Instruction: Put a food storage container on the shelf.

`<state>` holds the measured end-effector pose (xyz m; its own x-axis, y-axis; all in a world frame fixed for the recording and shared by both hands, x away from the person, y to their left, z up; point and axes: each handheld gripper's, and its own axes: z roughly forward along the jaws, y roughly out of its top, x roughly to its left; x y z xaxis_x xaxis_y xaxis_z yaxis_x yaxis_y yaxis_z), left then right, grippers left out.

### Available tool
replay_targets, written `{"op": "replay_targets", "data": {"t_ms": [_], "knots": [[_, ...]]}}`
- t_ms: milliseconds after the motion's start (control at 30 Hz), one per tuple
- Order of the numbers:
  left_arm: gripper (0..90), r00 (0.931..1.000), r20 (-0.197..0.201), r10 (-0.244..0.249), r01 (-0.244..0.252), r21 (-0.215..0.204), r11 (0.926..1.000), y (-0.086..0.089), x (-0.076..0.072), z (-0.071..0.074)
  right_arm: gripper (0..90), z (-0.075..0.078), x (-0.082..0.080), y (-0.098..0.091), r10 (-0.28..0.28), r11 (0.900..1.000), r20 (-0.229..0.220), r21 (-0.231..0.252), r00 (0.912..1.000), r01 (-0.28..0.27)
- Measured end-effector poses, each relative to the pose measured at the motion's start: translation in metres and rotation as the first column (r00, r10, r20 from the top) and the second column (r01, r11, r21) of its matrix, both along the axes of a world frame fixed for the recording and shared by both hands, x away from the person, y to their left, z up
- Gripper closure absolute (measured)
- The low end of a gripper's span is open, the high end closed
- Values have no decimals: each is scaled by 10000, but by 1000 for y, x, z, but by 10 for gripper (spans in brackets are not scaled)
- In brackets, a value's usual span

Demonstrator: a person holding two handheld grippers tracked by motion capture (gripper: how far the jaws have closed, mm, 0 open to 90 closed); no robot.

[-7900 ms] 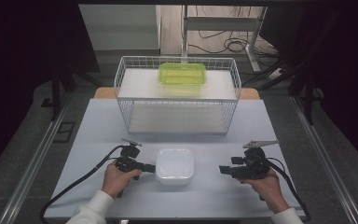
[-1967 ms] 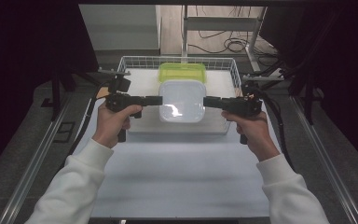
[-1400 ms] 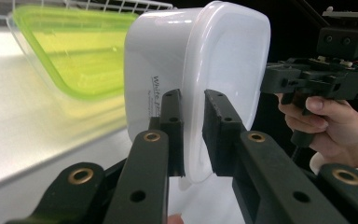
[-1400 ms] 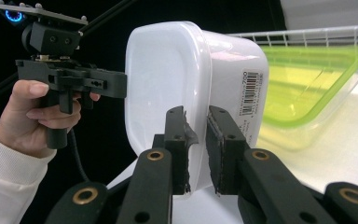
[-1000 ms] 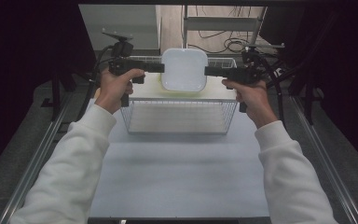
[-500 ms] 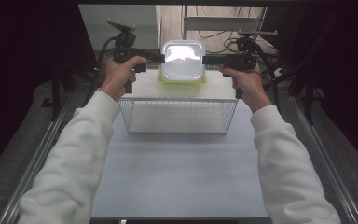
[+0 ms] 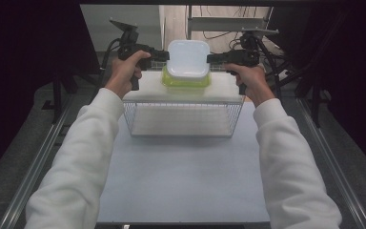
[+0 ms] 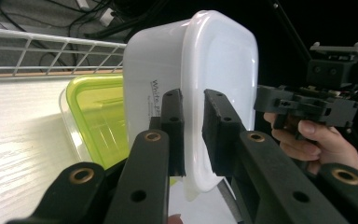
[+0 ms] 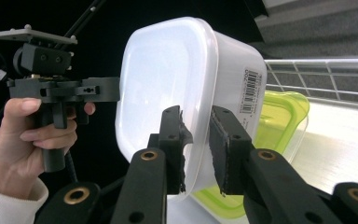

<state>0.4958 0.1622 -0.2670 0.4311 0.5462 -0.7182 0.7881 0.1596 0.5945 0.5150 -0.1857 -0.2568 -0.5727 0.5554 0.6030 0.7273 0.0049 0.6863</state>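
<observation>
From the high view, both arms are stretched far forward, and the white container (image 7: 188,58) hangs between the left gripper (image 7: 162,56) and the right gripper (image 7: 211,58), one pinching each side. It sits directly above the green-lidded box (image 7: 186,81), which rests on the white board inside the wire basket (image 7: 186,119). Two grips on opposite edges keep the tub level, which looks like the point: a stack needs a flat landing. Whether the tub already touches the green lid, I can't tell from up here.

Over to the left gripper view: the two black jaws are drawn in narrow on the container's rim, one pad against the outside wall, the other on the inner face. The camera is rolled, so the tub (image 8: 191,84) looks stood on edge. Beyond it, the green box (image 8: 95,119) lies on the pale board, and the other hand (image 8: 314,140) carries its gripper across the way.

Right gripper view now, and it mirrors that: jaws closed narrow across the opposite rim, barcode label on the tub's wall (image 9: 186,84), green lid (image 9: 277,123) showing just behind it. A rim pinch like this leaves the base free to settle on the lid, I'd judge.
</observation>
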Motion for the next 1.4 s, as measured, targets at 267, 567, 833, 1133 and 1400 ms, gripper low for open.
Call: {"op": "replay_targets", "data": {"t_ms": [267,567,833,1133,1400], "knots": [[763,9981,-568,230,-262,-569,9980,2,14,-7,719,-4,15,2,-381,9987,-813,298,9960,407],[735,9955,-859,411,-494,-973,9940,3,25,-16,708,-12,27,1,-632,9923,-1682,945,9837,800],[603,9981,-365,501,-531,-853,9949,2,24,-16,653,-13,27,2,-627,9919,-1508,997,9866,783],[390,9950,795,604,-589,-207,9980,7,9,-7,441,0,14,-4,-798,9944,-499,654,9956,830],[340,9912,1269,381,-404,154,9991,11,-10,-6,385,10,-4,-12,-555,9975,448,461,9975,534]]}}
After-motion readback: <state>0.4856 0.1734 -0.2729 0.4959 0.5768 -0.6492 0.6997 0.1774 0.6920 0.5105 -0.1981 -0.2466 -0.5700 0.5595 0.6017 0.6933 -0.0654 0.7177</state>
